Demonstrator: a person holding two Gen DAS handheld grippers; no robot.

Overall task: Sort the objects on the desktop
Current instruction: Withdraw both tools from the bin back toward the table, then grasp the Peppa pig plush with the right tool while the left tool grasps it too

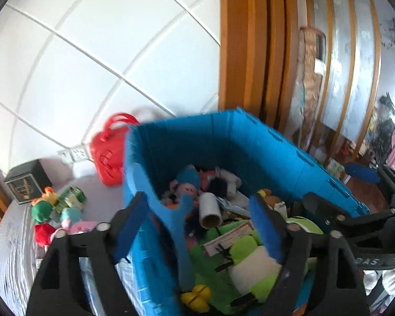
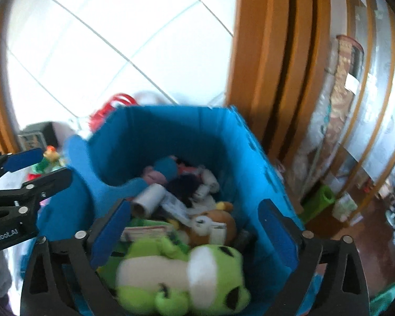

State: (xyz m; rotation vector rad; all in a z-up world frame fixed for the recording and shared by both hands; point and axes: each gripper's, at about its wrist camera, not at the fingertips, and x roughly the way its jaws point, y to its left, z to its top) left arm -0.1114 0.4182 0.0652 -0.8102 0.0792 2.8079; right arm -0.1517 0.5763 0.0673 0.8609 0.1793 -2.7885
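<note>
A blue folding box [image 1: 223,142] [image 2: 158,131] stands on the table, filled with soft toys. On top lies a green and white frog plush [image 1: 252,263] [image 2: 184,271], next to a cardboard roll [image 1: 210,210] [image 2: 147,200] and a brown bear plush [image 2: 213,226]. My left gripper [image 1: 197,226] is open and straddles the box's near left wall, one finger outside and one over the frog. My right gripper [image 2: 193,233] is open above the frog, its pads clear of it. Each gripper also shows at the edge of the other's view, the right gripper [image 1: 350,189] and the left gripper [image 2: 39,169].
Left of the box on the pale table lie several small plush toys [image 1: 52,210], a dark tin [image 1: 26,181], a red bag [image 1: 108,155] and a power strip [image 1: 73,154]. A white tiled wall is behind and a wooden door frame [image 1: 237,52] to the right.
</note>
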